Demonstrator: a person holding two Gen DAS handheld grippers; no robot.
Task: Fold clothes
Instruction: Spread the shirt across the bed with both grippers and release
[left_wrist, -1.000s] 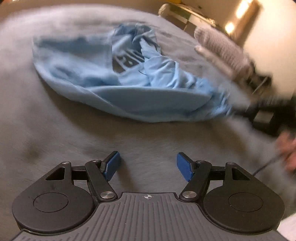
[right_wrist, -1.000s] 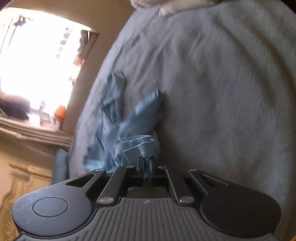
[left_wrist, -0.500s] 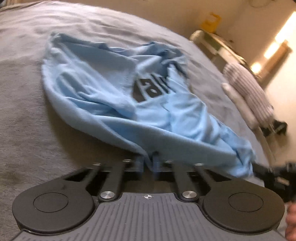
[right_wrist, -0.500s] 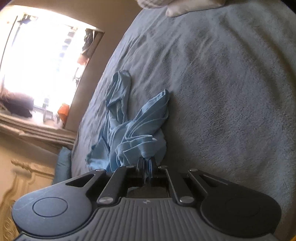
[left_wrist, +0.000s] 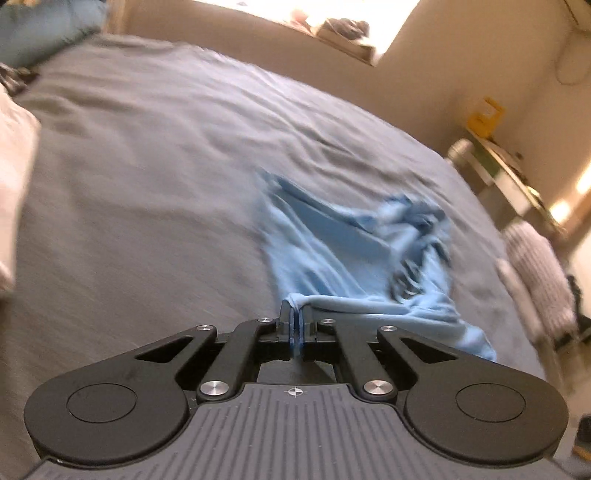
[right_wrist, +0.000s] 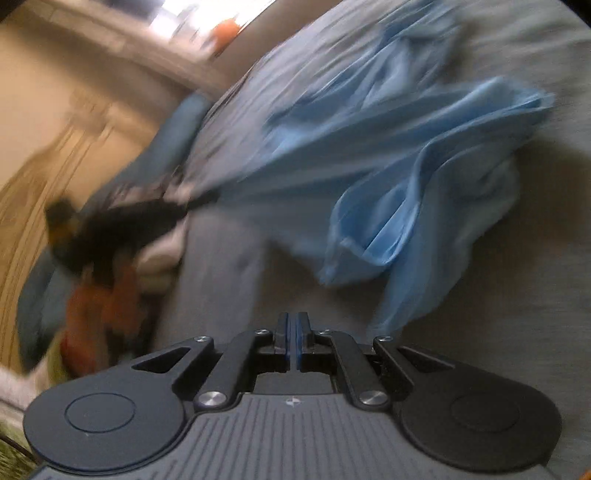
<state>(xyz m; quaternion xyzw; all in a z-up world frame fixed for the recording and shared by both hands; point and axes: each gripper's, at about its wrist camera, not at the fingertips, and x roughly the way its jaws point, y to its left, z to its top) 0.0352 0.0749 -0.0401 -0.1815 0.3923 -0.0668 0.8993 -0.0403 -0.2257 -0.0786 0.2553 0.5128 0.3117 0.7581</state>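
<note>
A light blue shirt (left_wrist: 351, 258) lies crumpled on the grey bed (left_wrist: 147, 184). My left gripper (left_wrist: 295, 314) is shut on a fold of its near edge, and the cloth runs off to the right from the tips. In the right wrist view the shirt (right_wrist: 406, 147) is stretched and partly lifted, blurred by motion. My right gripper (right_wrist: 293, 325) is shut, with no cloth showing between its tips; a hanging fold ends just to its right. The left gripper (right_wrist: 192, 197) shows there as a dark blur pulling a shirt corner, with a hand (right_wrist: 99, 295) behind it.
White pillows (left_wrist: 14, 184) lie at the bed's left side and a blue pillow (right_wrist: 177, 136) at its head. A striped cloth on a chair (left_wrist: 539, 273) and a desk (left_wrist: 498, 166) with a yellow box (left_wrist: 484, 114) stand beyond the bed's right edge.
My left gripper closed on the shirt's edge, then lifted and swung with it, pulling the cloth out long. The right gripper rolled and swept sideways; the cloth once clamped in its tips is now beside it.
</note>
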